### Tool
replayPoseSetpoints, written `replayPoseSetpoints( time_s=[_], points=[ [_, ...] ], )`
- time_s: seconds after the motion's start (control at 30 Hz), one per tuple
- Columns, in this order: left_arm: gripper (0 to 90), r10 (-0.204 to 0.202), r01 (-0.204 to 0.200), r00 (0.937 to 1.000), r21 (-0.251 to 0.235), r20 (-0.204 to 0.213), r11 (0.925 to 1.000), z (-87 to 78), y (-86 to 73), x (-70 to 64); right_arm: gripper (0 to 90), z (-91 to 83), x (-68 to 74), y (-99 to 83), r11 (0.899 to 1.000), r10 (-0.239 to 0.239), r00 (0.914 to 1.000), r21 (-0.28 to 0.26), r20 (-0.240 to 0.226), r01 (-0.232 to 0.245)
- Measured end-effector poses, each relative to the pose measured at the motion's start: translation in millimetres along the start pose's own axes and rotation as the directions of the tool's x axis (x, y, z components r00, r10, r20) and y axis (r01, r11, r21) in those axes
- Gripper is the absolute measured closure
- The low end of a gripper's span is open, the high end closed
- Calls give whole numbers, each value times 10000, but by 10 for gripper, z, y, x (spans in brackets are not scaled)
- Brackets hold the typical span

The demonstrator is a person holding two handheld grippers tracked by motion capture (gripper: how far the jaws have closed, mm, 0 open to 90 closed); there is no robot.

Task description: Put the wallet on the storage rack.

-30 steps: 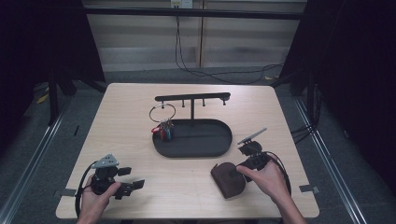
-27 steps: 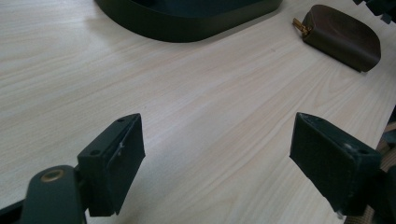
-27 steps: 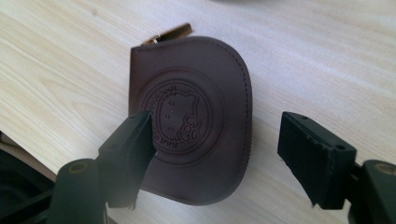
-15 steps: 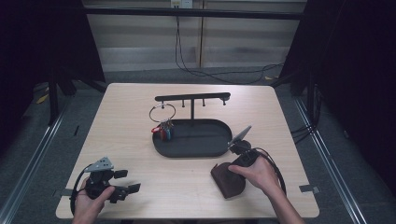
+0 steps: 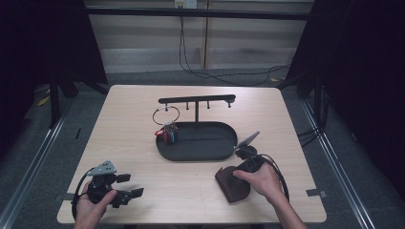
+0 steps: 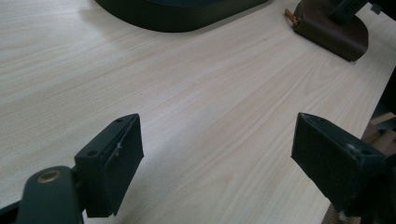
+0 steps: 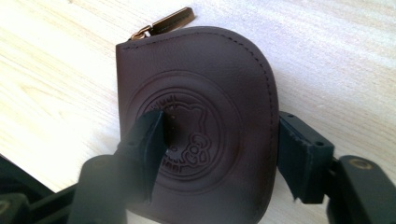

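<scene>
Brown leather pouch [image 7: 201,121] on the wooden surface [image 5: 143,124]
Right tongs [image 7: 219,149] straddle it, seemingly unclamped; left tongs [image 6: 219,163] gape apart.

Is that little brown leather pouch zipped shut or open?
Shut, it seems: the brown pouch lies flat, its stitched edge closed, zip pull at the corner.

This looks like a lab or recording studio set up for capture work, not a home. A single light wooden table [image 5: 143,124] stands alone on grey carpeted floor [image 5: 191,78], with black curtains [image 5: 47,43] hanging at the left and right sides. Metal rails [image 5: 33,152] run along the floor on both sides of the table. On the far side a dark horizontal bar [image 5: 200,13] crosses in front of a pale panelled wall [image 5: 143,43], and black cables [image 5: 210,71] trail down from it across the floor.
</scene>
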State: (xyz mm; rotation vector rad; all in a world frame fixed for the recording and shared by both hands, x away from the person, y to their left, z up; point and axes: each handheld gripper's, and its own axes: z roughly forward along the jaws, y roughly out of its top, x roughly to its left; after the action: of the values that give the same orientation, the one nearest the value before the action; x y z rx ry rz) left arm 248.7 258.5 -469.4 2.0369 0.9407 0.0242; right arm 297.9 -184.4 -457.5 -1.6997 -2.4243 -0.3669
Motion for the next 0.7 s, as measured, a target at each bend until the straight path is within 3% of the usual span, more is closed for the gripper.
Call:
replayPoseSetpoints(
  time_s=[0.23, 0.37, 0.47, 0.7],
  points=[
    [165, -44, 44, 10000, 103, 38, 9999, 14, -9, 0, 391, 8, -67, -1, 10000, -12, 9990, -43, -456, 10],
    [165, -21, 22, 10000, 130, -29, 9999, 14, -9, 5, 545, -43, -129, -16, 9990, 142, 9984, -407, -545, -164],
    [165, -30, 30, 10000, 108, -21, 9999, 9, -10, 8, 584, -55, -190, -16, 9985, 329, 9964, -411, -775, -361],
    [169, -118, 117, 9999, 57, 8, 9999, 0, -17, 17, 679, -104, -200, 1, 9978, 359, 9966, -525, -739, -398]
  ],
)
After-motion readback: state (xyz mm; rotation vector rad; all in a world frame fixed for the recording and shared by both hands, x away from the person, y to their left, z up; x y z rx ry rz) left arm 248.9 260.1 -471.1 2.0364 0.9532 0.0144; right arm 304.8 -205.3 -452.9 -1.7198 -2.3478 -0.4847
